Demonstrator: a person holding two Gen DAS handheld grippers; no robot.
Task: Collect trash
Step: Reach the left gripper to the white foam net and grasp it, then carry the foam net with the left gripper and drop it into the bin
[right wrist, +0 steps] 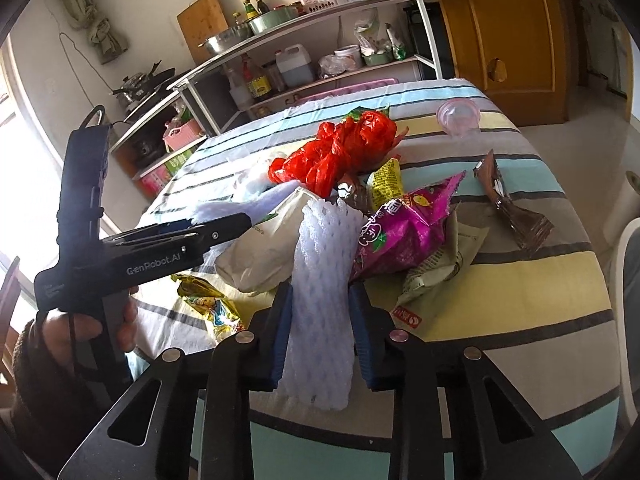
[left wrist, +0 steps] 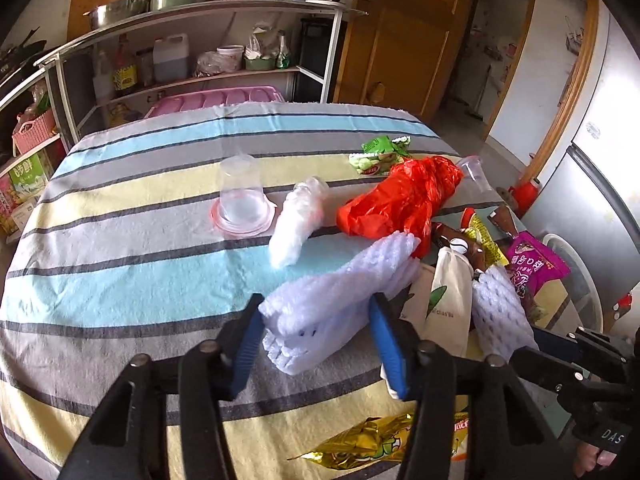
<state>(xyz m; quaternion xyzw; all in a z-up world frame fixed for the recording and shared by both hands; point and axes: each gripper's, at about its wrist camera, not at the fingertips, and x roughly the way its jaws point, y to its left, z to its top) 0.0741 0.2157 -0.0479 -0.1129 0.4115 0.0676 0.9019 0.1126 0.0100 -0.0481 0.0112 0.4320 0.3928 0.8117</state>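
My left gripper (left wrist: 316, 320) is shut on a white foam fruit net (left wrist: 336, 292), held just above the striped tablecloth (left wrist: 120, 280). My right gripper (right wrist: 320, 316) is shut on a second white foam net (right wrist: 324, 280), which also shows in the left wrist view (left wrist: 500, 304). Between them lies a trash pile: a red plastic bag (left wrist: 400, 200), a purple snack packet (right wrist: 404, 224), a white paper bag (right wrist: 264, 248), a yellow wrapper (right wrist: 386, 182) and brown wrappers (right wrist: 508, 204). The left gripper's body also shows in the right wrist view (right wrist: 160, 252).
A clear cup upside down on a pink lid (left wrist: 242, 200), a crumpled clear bag (left wrist: 296, 220), a green packet (left wrist: 380, 156), a pink-rimmed cup (right wrist: 458, 116) and a gold wrapper (left wrist: 372, 446) lie on the table. Kitchen shelves (left wrist: 200, 60) stand behind. A fridge (left wrist: 592, 184) stands right.
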